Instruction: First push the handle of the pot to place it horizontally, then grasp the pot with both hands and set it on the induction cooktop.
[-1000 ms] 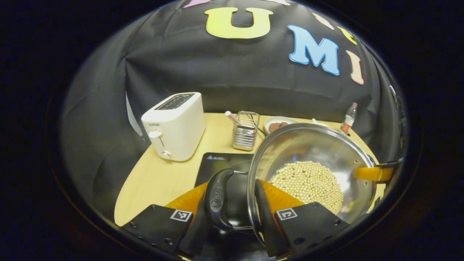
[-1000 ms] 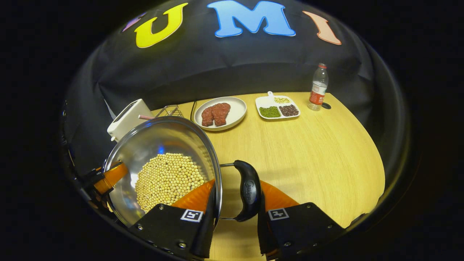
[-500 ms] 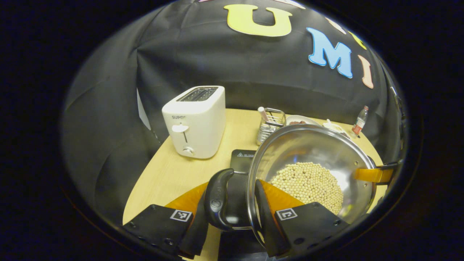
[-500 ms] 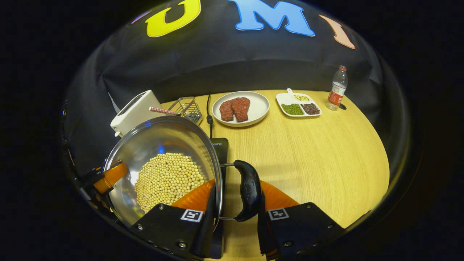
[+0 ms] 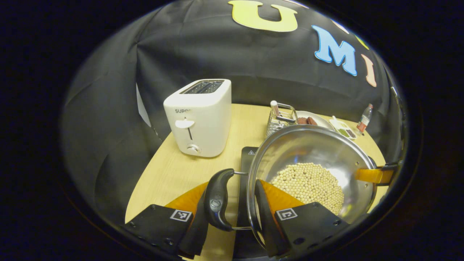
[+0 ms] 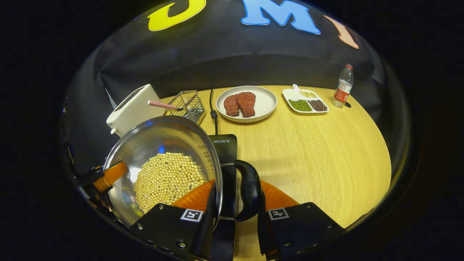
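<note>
The table (image 6: 319, 152) fills the lower middle of both views and carries everything. On it lies the cooktop (image 6: 226, 145), a dark flat slab; in the right gripper view it shows at the centre, under the pot's right edge, and in the left gripper view a strip of it (image 5: 243, 181) shows between the pot and its handle. The pot (image 5: 311, 156) sits in the lower right of the left gripper view and in the lower left (image 6: 159, 145) of the right gripper view. It seems to be held over the cooktop, but I cannot tell whether its bottom already touches the slab. It is half full of beans (image 6: 166, 179), so I think it is kept level by a grip on two opposite sides, so that nothing spills.

The toaster (image 5: 199, 116) stands at the upper left of the left gripper view, well apart from the pot. The plate (image 6: 246, 103) with meat, the wire rack (image 6: 186, 105), the small tray (image 6: 305, 100) and the bottle (image 6: 342, 87) stand along the far edge of the table, clear of the way.

The left gripper (image 5: 232, 214) is narrowed onto the pot's side: one finger lies inside the wall, the other outside against the black handle (image 5: 216, 199), so both pinch the pot. The right gripper (image 6: 233, 214) does the same at the other handle (image 6: 249, 190), one finger in the pot and one behind the handle. The handles lie flat, which I judge means the pushing step is done.
</note>
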The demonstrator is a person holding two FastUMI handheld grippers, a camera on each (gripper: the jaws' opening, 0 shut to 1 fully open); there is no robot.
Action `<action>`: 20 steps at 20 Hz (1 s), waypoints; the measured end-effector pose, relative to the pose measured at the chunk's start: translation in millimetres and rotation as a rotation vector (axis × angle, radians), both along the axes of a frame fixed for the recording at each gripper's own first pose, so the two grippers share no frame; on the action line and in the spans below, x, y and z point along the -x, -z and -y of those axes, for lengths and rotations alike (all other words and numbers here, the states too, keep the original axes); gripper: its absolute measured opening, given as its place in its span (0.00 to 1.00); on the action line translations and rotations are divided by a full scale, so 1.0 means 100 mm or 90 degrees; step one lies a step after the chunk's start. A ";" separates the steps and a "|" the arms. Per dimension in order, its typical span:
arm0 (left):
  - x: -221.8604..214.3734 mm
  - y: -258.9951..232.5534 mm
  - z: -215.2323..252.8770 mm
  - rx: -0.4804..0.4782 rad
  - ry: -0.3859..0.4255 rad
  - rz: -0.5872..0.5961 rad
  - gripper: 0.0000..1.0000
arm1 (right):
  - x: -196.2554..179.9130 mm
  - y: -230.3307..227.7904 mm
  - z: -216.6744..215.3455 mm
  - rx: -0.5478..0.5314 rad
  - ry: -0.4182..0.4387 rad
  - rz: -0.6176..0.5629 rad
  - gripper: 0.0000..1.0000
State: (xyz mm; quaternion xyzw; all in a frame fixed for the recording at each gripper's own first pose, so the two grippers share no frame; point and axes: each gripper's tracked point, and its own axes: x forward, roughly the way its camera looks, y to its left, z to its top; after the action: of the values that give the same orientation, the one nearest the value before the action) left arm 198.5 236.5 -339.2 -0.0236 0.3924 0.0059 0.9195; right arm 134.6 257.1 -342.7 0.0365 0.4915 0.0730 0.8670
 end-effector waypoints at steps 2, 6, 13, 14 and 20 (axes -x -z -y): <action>-0.02 0.01 -0.03 -0.002 0.002 -0.002 0.73 | -0.03 0.00 0.00 -0.002 0.004 0.000 0.50; -0.05 0.04 -0.03 0.003 -0.008 0.007 0.70 | -0.09 0.01 0.01 -0.007 -0.001 0.010 0.52; -0.15 -0.24 -0.13 -0.084 -0.022 0.070 1.00 | -0.06 -0.20 0.11 0.025 -0.036 0.079 0.97; -0.15 -0.33 -0.14 -0.090 -0.026 0.082 1.00 | -0.07 -0.27 0.16 0.024 -0.034 0.090 0.99; -0.04 -1.08 0.17 -0.086 -0.038 0.182 0.99 | -0.06 -0.93 0.71 0.020 -0.019 0.205 0.99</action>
State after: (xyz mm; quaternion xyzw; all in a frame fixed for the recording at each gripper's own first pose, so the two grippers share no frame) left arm 202.5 219.8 -230.7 0.0262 0.2555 0.0560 0.9648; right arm 140.9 186.1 -249.8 0.0037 0.3475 0.0831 0.9340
